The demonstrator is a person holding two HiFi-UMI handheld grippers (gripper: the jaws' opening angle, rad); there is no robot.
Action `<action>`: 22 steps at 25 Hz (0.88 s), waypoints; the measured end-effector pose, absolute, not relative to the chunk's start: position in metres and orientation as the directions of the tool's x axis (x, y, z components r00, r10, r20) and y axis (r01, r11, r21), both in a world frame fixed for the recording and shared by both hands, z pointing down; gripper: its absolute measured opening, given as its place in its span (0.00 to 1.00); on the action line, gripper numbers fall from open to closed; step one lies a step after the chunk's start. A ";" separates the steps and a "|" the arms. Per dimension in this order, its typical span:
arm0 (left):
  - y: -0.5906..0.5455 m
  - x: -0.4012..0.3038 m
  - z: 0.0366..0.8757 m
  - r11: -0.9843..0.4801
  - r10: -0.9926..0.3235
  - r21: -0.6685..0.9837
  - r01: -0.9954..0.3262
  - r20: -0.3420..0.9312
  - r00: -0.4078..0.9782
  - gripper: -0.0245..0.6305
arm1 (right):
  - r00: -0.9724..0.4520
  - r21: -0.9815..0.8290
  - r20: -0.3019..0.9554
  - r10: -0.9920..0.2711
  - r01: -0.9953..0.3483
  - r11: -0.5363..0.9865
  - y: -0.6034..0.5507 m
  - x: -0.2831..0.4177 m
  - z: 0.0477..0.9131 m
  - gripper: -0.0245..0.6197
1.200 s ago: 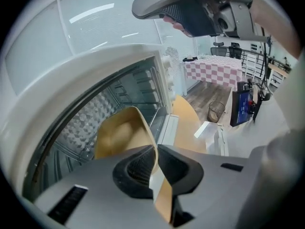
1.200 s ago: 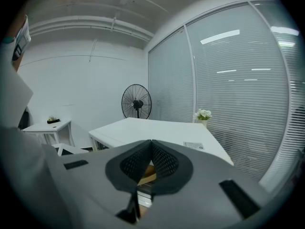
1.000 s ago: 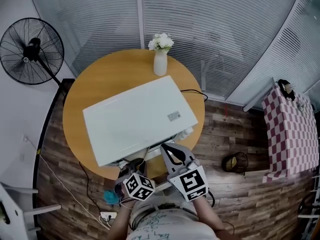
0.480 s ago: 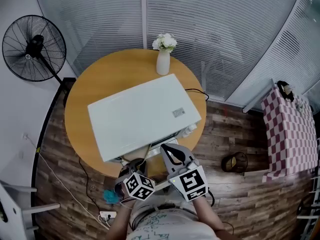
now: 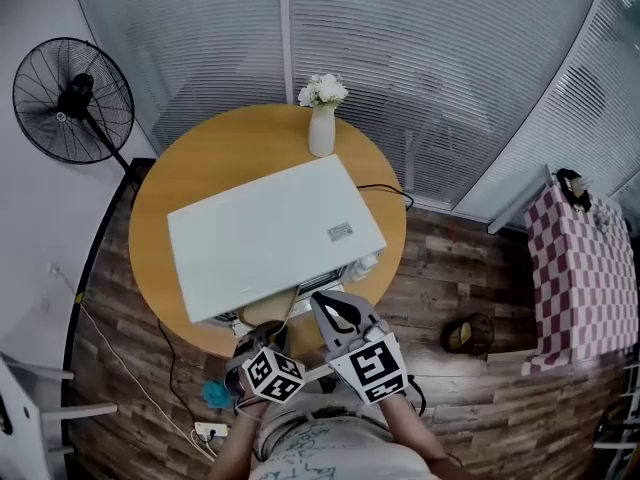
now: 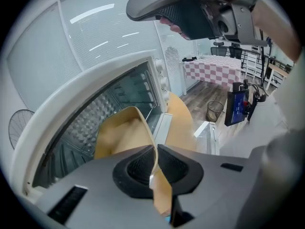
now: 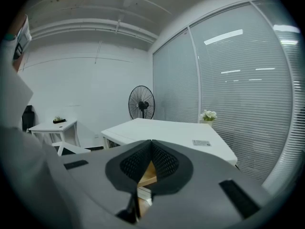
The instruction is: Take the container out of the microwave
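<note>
So, counting it up: one white microwave (image 5: 265, 233) sitting on one round wooden table (image 5: 165, 203), one tan container (image 6: 121, 132), and two grippers. The left gripper (image 6: 155, 163) is clamped onto the container's near wall, with the thin rim pinched right between the two dark pads. Through that gripper's view the container sits at the mouth of the oven cavity, with the bumpy back wall showing behind it. From the head view, the container (image 5: 268, 308) pokes out just past the microwave's front edge, over the near side of the table, with the left gripper (image 5: 262, 333) right behind it.

The right gripper (image 7: 151, 149) has its jaws pressed together with nothing between them, just a sliver of wooden table showing through the little gap below the tips. In the head view it (image 5: 325, 303) hangs just beside the left one, to the right of the container and not touching it.

Other stuff: one white vase of flowers (image 5: 321, 118) at the far edge of the table, just behind the microwave, one black standing fan (image 5: 72, 98) off to the left, one checkered cloth (image 5: 580, 268) on the right, and one small wastebasket (image 5: 467, 333) on the plank floor.
</note>
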State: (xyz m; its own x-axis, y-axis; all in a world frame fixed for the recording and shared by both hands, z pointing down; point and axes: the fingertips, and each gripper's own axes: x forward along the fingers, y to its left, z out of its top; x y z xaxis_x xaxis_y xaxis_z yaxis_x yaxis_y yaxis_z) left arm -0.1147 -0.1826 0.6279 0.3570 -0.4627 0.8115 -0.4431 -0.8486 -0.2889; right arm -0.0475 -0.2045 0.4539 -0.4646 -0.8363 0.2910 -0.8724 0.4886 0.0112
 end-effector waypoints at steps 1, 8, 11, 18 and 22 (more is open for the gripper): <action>-0.182 -0.112 0.627 -0.845 -0.465 -0.290 -0.448 0.812 0.352 0.09 | -0.469 0.011 0.292 -0.833 -0.870 0.494 -0.202 -0.044 0.453 0.03; -0.169 -0.092 0.621 -0.833 -0.479 -0.301 -0.465 0.813 0.331 0.09 | -0.511 -0.021 0.307 -0.803 -0.847 0.531 -0.190 -0.023 0.451 0.03; -0.162 -0.088 0.619 -0.822 -0.484 -0.297 -0.486 0.814 0.321 0.09 | -0.529 -0.038 0.303 -0.793 -0.838 0.544 -0.186 -0.018 0.447 0.03; -0.144 -0.081 0.616 -0.806 -0.492 -0.297 -0.512 0.817 0.301 0.09 | -0.548 -0.037 0.282 -0.788 -0.827 0.562 -0.171 -0.005 0.446 0.03; -0.133 -0.076 0.616 -0.799 -0.493 -0.292 -0.526 0.819 0.294 0.09 | -0.561 -0.037 0.294 -0.774 -0.816 0.577 -0.160 -0.001 0.447 0.03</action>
